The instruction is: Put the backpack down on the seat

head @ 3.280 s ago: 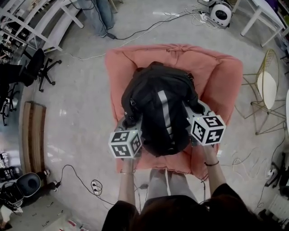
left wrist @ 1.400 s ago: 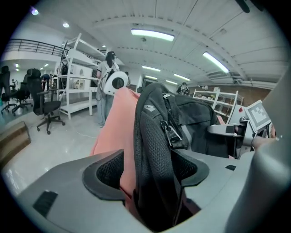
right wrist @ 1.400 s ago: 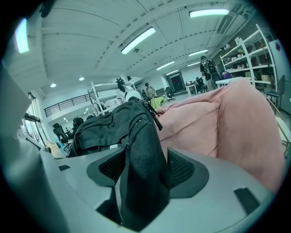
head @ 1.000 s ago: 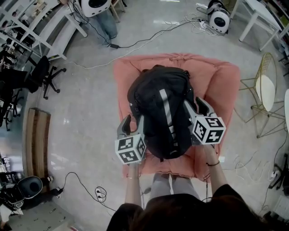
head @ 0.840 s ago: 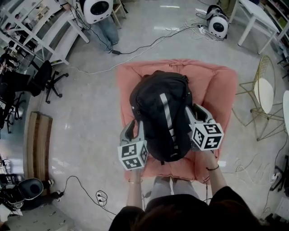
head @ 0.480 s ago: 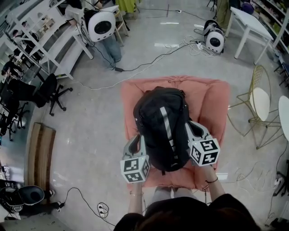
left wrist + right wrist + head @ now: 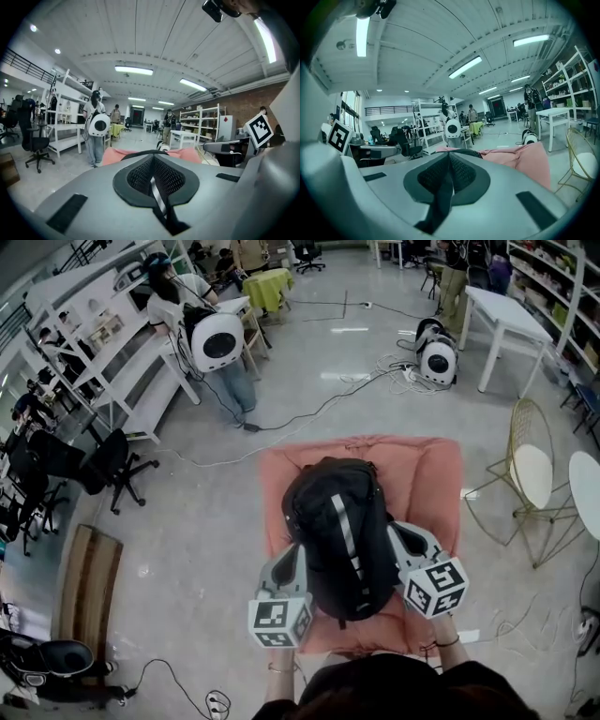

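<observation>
The black backpack [image 7: 337, 531] with a grey reflective stripe lies on the pink cushioned seat [image 7: 436, 474]. My left gripper [image 7: 284, 563] rests beside the pack's lower left side, and my right gripper [image 7: 405, 538] beside its lower right side. Both are shut, with nothing between their jaws and no hold on the pack. In the left gripper view, the shut left gripper [image 7: 153, 157] points over the seat [image 7: 117, 154]. The right gripper view shows the shut right gripper [image 7: 449, 154], with the pink seat [image 7: 525, 159] beyond it.
A gold wire chair [image 7: 530, 474] stands right of the seat and a white table [image 7: 511, 315] at the back right. A person with a round white pack [image 7: 217, 338] stands at the back left by shelves. Cables [image 7: 309, 409] cross the floor. An office chair [image 7: 103, 460] stands left.
Both grippers' jaws have closed from open beside the backpack and drawn back a little. The backpack stays on the seat. The head view has tilted up and shows more of the room.
</observation>
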`<control>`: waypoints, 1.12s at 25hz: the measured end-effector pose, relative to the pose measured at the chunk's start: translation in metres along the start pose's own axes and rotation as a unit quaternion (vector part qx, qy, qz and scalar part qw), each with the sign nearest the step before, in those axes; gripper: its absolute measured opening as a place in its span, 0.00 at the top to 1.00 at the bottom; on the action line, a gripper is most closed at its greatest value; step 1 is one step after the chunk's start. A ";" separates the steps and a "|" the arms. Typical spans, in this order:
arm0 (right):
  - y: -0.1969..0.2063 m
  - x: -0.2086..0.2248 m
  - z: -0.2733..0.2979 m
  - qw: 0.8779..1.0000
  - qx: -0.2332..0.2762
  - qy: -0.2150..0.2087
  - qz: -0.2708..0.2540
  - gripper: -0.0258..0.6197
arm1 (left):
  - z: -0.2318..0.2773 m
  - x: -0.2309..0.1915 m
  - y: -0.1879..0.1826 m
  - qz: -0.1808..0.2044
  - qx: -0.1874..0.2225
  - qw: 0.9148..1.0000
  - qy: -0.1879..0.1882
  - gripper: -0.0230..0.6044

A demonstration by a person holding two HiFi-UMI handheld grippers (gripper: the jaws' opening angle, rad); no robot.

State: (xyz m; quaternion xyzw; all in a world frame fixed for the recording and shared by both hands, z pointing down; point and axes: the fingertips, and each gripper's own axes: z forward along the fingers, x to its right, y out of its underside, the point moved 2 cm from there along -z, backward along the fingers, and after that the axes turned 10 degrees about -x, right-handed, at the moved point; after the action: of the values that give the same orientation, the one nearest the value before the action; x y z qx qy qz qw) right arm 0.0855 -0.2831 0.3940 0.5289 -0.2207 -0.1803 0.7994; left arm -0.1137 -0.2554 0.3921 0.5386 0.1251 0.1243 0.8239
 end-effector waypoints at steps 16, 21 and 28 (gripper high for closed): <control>-0.043 0.000 -0.057 0.997 0.079 0.024 -0.010 0.94 | -0.035 0.013 -0.040 0.034 0.059 0.998 0.008 0.94; -0.044 0.008 -0.068 0.995 0.085 0.042 -0.011 0.94 | -0.042 0.006 -0.043 0.036 0.069 0.997 -0.002 0.94; -0.043 0.017 -0.074 0.994 0.095 0.055 -0.012 0.94 | -0.045 0.008 -0.045 0.044 0.077 0.996 -0.008 0.94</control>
State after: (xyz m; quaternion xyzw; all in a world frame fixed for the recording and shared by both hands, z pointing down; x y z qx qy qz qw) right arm 0.1378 -0.2516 0.3315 0.6142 -0.1859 -0.1390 0.7542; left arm -0.1181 -0.2320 0.3324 0.6061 0.1041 0.1460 0.7749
